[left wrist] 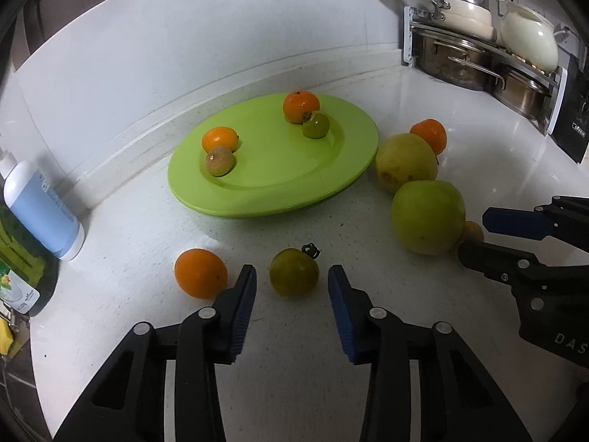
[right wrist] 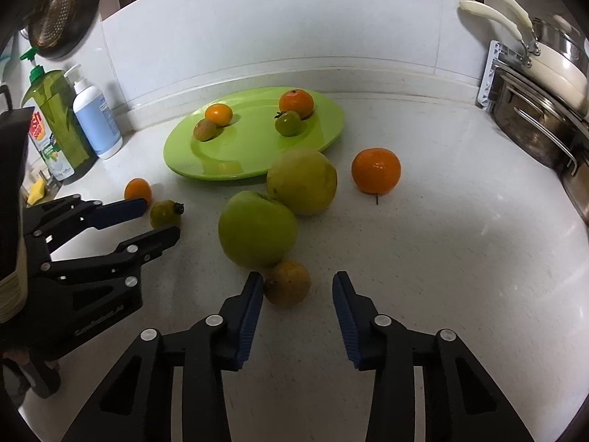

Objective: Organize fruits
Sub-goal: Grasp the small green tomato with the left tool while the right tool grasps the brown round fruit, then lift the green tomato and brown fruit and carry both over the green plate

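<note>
White counter (left wrist: pixel 110 221), green tomato (left wrist: pixel 293 273) between parted left claw (left wrist: pixel 292 281) fingers

White speckled counter (right wrist: pixel 441 243), tiled wall (right wrist: pixel 257 18)

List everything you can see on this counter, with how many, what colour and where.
plate: 1, lime green, counter centre
fruits on plate: 4, two orange, one green, one brownish
fruits on counter: 6, off the plate; three orange, three green to yellow
bottles: 2, blue-white and green, left by wall
pots: stacked, steel and cream, right corner
strainer: 1, on the wall, upper left
left gripper: open around a green fruit
right gripper: open around a small orange fruit
</note>
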The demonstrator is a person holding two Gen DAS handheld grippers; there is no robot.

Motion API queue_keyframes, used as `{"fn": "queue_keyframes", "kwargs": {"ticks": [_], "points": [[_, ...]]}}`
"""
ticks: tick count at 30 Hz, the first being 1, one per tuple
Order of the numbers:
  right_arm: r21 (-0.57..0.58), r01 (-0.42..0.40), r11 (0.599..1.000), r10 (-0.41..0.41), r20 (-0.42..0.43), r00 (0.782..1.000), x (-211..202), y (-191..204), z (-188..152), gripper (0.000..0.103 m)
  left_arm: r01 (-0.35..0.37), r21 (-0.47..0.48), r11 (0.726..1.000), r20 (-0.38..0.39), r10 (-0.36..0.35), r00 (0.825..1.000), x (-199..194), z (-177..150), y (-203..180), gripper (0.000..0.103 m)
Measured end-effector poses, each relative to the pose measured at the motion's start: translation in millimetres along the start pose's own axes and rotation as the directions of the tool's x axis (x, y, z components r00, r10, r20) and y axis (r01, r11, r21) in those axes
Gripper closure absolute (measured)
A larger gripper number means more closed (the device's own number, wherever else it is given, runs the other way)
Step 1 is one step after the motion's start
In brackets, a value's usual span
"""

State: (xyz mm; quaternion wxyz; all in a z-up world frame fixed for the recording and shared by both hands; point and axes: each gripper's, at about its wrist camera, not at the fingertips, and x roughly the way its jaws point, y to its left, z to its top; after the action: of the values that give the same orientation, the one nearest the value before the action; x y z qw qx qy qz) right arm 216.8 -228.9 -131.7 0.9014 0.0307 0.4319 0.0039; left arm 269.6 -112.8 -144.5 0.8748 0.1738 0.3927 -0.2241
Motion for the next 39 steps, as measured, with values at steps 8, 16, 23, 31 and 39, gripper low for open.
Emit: {"fn": "queue_keyframes", "kwargs": {"ticks": [8,16,23,31,39], "points": [[-0.009,-0.009,1.000,0.009,-0.013,1.000,3,2,0,0.072,0.009,0.001,1.000,-0.016,-0.009,1.000,7,2,0,0.074],[0.001,-0.019,1.000,0.019,-0.019,1.000,6,0,-2,0.075,0.026,0.004,1.000,-0.010,-0.026,1.000,6,3,-2,0.074],[0.011,-0.020,1.000,0.020,-0.014,1.000,1,-1,-2,0.075,0.010,-0.018,1.000,-0.004,-0.010,1.000,-10,0,-3,0.074],[-0.010,-0.028,1.000,0.028,0.019,0.999,-14,1,0,0.075,0.005,-0.054,0.999,0.016,-0.004,1.000,-33,-4,-5,0.074],[-0.031,-0.042,0.999,0.044,0.076,0.996,-34,2,4,0.075,-0.003,-0.093,0.996,0.067,0.009,0.998,-62,-1,-7,0.074]]}}
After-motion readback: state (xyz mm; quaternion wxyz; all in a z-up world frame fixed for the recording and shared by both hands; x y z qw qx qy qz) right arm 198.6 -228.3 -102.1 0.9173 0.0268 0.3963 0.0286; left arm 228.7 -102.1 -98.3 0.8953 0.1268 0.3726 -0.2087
